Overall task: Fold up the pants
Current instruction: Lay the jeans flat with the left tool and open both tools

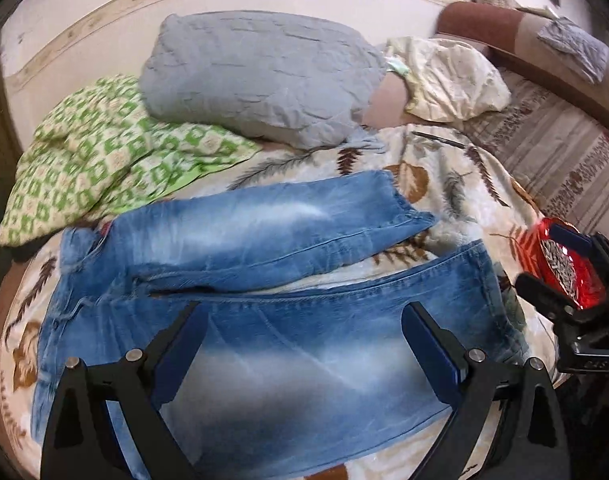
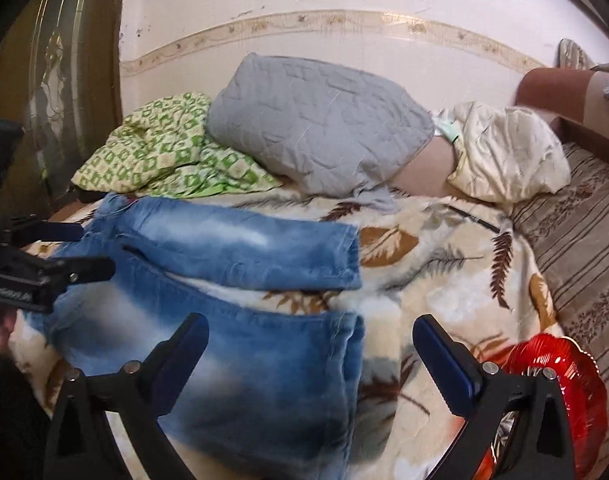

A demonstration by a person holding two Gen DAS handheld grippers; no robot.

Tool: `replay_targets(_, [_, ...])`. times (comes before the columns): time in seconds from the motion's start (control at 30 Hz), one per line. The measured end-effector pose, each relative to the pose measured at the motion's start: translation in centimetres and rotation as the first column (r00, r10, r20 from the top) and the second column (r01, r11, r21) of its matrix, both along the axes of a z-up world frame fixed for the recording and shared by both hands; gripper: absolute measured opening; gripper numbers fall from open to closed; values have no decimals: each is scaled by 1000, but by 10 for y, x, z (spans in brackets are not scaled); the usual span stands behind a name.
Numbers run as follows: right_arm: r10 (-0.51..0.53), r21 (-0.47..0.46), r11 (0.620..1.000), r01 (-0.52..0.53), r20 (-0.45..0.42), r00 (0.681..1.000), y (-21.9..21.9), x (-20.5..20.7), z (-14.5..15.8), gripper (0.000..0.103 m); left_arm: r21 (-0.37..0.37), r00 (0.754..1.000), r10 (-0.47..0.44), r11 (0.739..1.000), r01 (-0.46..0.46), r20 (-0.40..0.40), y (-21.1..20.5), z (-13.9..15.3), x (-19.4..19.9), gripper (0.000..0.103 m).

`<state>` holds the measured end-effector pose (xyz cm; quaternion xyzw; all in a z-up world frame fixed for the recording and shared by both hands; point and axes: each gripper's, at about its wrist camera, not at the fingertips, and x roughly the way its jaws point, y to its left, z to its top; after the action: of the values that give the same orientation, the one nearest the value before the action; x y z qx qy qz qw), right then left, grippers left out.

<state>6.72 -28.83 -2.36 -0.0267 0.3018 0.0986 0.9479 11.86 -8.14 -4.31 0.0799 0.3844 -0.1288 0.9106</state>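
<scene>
a home bedroom, bed spread with a leaf-print blanket [image 2: 444, 264], grey quilted pillow [image 2: 320, 128] and cream pillow [image 2: 508, 152] at its far edge, crumpled green-patterned sheet [image 2: 160, 152], brown headboard [image 2: 552, 88], wallpaper border [image 2: 304, 26], probably a wooden door [image 2: 60, 80] at left

Faded blue jeans [image 1: 264, 280] lie spread flat, legs apart, waist seemingly left, on leaf-print blanket [image 1: 456, 184]

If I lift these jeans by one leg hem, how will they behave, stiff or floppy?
The jeans will probably droop, since the legs already lie limp and creased on the blanket. The thick seams suggest some weight. The fleecy-looking blanket may drag on them.
</scene>
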Motion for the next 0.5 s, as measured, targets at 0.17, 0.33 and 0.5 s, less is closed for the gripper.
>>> replay_targets(0.17, [-25,19,999,26,-47,999,3,10,-8,103,-5,999,-39,999,39,-8,-17,-2,14,97])
replay_targets(0.33, [39,99,995,-27,-128,991,-2,5,-15,103,-28,997,-67,997,66,-31,-26,-7,15,97])
replay_targets(0.5, [75,224,974,-35,-170,983,-22,-13,-4,103,-33,997,-72,997,71,-25,-29,-6,10,97])
